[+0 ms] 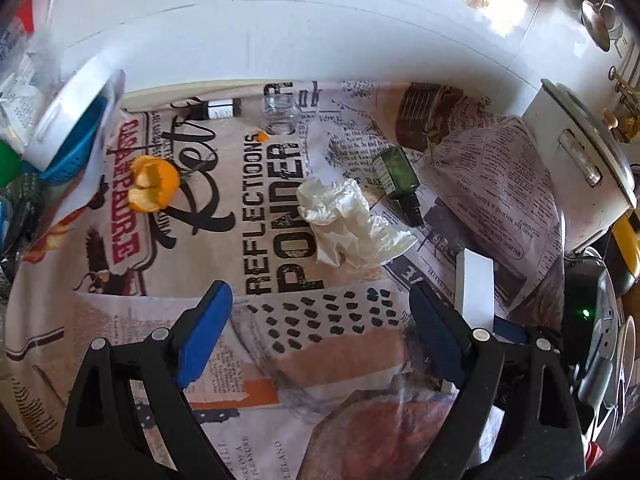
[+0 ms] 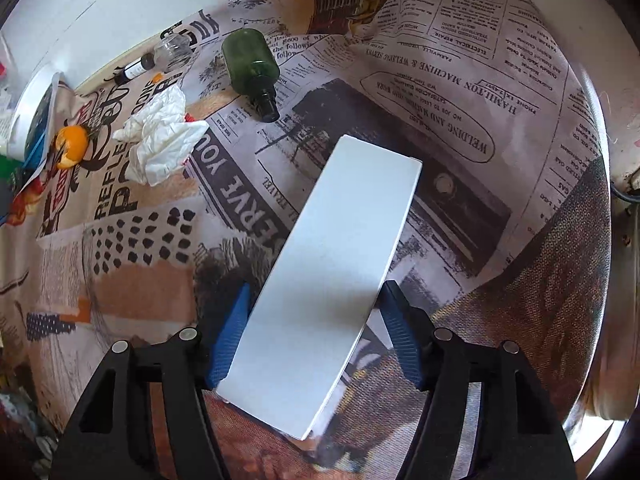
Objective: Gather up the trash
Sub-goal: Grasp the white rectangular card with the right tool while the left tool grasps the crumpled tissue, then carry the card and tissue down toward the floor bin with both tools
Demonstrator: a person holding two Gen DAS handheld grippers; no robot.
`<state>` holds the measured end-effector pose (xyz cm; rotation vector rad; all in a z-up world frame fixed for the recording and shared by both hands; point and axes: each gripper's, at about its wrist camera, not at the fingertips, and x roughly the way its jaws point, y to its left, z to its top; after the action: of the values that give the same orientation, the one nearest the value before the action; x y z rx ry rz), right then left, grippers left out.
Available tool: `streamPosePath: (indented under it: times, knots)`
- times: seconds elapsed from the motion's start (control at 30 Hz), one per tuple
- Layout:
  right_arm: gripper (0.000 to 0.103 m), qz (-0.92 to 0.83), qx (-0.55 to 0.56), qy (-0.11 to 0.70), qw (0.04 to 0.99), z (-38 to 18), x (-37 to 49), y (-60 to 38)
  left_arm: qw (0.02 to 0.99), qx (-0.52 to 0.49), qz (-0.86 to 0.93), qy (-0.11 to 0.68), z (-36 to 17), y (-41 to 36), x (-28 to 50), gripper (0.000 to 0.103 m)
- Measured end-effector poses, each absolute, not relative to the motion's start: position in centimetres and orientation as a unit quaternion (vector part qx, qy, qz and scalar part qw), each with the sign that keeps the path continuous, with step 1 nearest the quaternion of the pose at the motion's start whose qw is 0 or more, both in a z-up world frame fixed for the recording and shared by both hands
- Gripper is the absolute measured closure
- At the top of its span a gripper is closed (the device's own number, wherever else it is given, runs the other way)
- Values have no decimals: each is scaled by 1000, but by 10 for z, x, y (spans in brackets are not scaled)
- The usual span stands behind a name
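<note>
While my right gripper (image 2: 314, 344) straddles the white box (image 2: 340, 268) without clamping yet, my wide-open left gripper (image 1: 320, 332) should grab the crumpled tissue (image 1: 348, 224) next.

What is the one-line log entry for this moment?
left gripper: open | right gripper: astride white box, grip unclear | untouched: crumpled tissue, orange peel, green bottle

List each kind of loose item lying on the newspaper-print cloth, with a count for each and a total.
Bottles and vials (dark green bottle, small dark vial with white label): 2
Clear glass jar: 1
Crumpled white tissue: 1
Orange peel pieces (large, small scrap): 2
Flat white rectangular box: 1
Total: 7
</note>
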<state>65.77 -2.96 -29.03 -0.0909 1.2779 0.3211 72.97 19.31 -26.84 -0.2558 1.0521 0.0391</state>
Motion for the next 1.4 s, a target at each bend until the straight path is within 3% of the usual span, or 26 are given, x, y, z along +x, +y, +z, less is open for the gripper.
streamPosePath:
  times: [0.17,0.43,0.5,0.6,0.7,0.77,0.83,1.13,1.4]
  knots:
    - [47,167,-57,592,787,-291,651,-54,833,-134,5,537,-308,180,774,13]
    - [49,173,-58,588,788,-288,655,-66,817,-226,24,530,-324,171,798,14]
    - [49,176,-61,587,788,-288,655,-64,816,-218,51,534,-331,169,803,26]
    - [49,180,-61,588,787,-290,659,-63,817,-227,70,526,-336,173,805,36]
    - [50,182,-56,589,786,-290,661,-64,824,-235,74,511,-333,177,801,56]
    - [50,181,-53,589,786,-287,657,-71,827,-236,62,506,-329,179,798,75]
    - [50,180,-45,588,787,-286,656,-73,827,-225,56,512,-326,179,794,79]
    - [50,170,-12,564,808,-259,642,-74,847,-176,30,501,-297,178,743,84]
    - [50,151,14,518,842,-217,614,-64,888,-113,1,445,-226,186,679,84]
